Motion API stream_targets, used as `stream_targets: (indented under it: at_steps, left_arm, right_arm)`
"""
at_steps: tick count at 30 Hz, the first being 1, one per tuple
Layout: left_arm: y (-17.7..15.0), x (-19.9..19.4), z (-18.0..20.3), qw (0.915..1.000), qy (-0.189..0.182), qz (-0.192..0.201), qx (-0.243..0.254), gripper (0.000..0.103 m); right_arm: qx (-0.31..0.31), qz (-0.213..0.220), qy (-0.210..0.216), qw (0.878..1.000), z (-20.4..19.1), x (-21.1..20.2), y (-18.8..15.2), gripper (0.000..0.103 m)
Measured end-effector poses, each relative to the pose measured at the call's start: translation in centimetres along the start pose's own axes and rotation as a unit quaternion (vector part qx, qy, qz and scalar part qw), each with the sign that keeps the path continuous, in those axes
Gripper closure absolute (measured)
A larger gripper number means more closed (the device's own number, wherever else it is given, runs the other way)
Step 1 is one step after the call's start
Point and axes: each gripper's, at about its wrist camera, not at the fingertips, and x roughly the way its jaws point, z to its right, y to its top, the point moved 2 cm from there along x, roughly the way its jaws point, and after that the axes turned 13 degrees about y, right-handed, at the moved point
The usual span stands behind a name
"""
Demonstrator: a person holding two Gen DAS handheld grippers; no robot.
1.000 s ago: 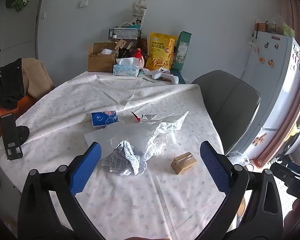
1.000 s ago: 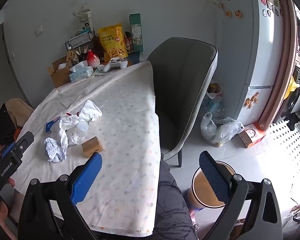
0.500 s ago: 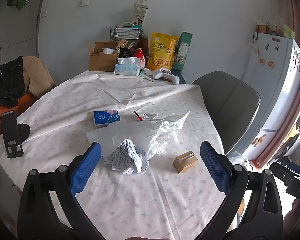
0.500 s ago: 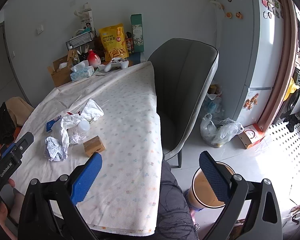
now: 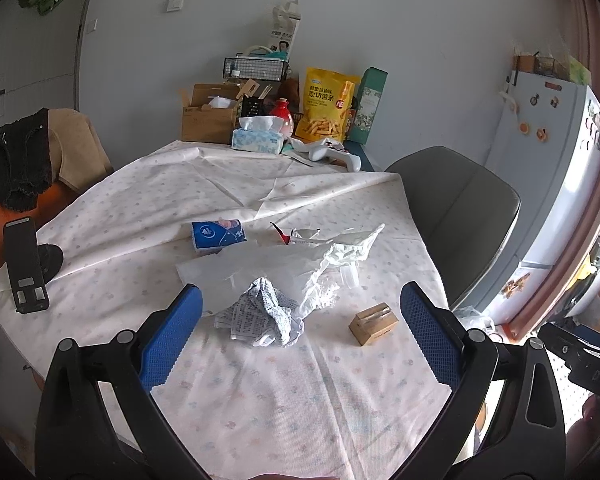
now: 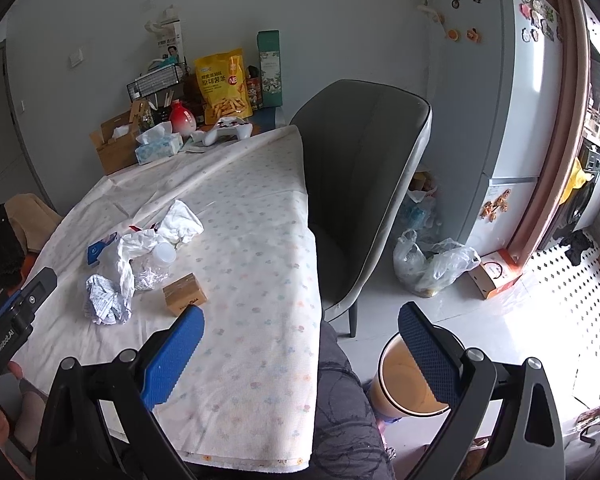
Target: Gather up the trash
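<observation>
Tongs left [image 5: 300, 334] | spread wide | crumpled paper [image 5: 266, 314] between, lying crosswise

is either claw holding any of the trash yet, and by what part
Nothing is held. The left claw is open above the crumpled paper without touching it, and the right claw is open and empty, off the table's edge near the bin.

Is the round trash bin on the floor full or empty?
Looks empty. In the right wrist view the trash bin shows only its bare tan inside, though the right gripper finger hides part of it.
</observation>
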Motion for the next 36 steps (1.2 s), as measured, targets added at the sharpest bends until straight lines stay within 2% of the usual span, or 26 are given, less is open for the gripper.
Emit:
stream_targets:
  at_steps: [31,36]
  left_arm:
    - [0.1,-0.6,0.2,1.0,-0.007,0.002,-0.001,0.005]
    - [0.2,-0.3,0.5,0.9999,-0.015,-0.007,-0.004,0.005]
  right_arm:
    - [-0.005,0.015,-0.022,1.0,-0.3,-0.7,0.0,0.008]
    - [-0.011,0.037,-0.025,0.999,-0.4,-1.5,1.0,0.008]
